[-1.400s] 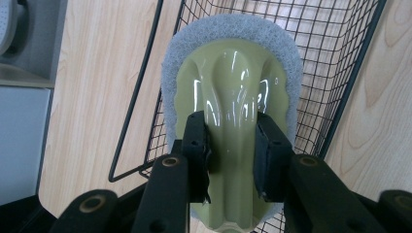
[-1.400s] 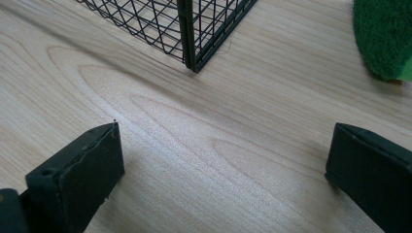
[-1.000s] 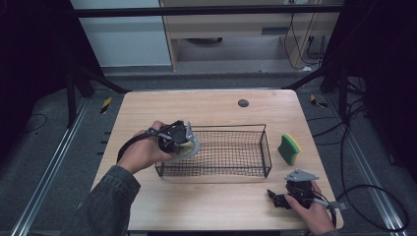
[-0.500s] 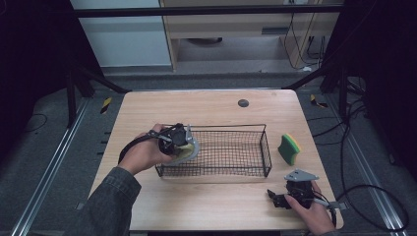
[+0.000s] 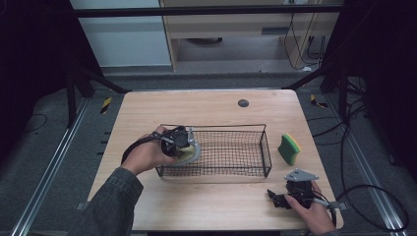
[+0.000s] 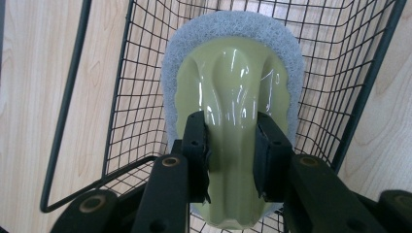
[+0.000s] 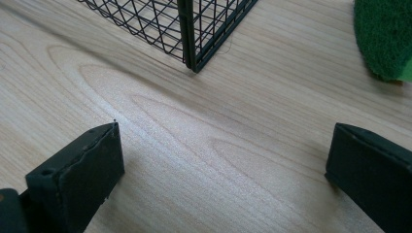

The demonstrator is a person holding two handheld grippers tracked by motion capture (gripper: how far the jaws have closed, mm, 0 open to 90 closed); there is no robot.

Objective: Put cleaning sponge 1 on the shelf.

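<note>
A scrubber with a pale green plastic handle and a grey pad [image 6: 233, 82] is clamped in my left gripper [image 6: 232, 150], which is shut on the handle. It hangs over the left end of the black wire basket [image 5: 265, 147], seen as [image 5: 189, 150] from above with the left gripper [image 5: 179, 140]. The right gripper [image 5: 287, 196] rests low near the table's front right corner, open, its jaws wide apart with bare wood between them [image 7: 223, 160]. A green and yellow sponge [image 5: 289, 149] lies right of the basket; its green edge [image 7: 384, 39] appears in the right gripper view.
The basket's near corner [image 7: 192, 43] stands ahead of the right gripper. A small dark round disc [image 5: 243, 103] sits near the table's far edge. Cables trail off the right side of the wooden table [image 5: 206, 206].
The left gripper with the scrubber has eased slightly lower and toward the basket's left end. The right gripper has stayed put.
</note>
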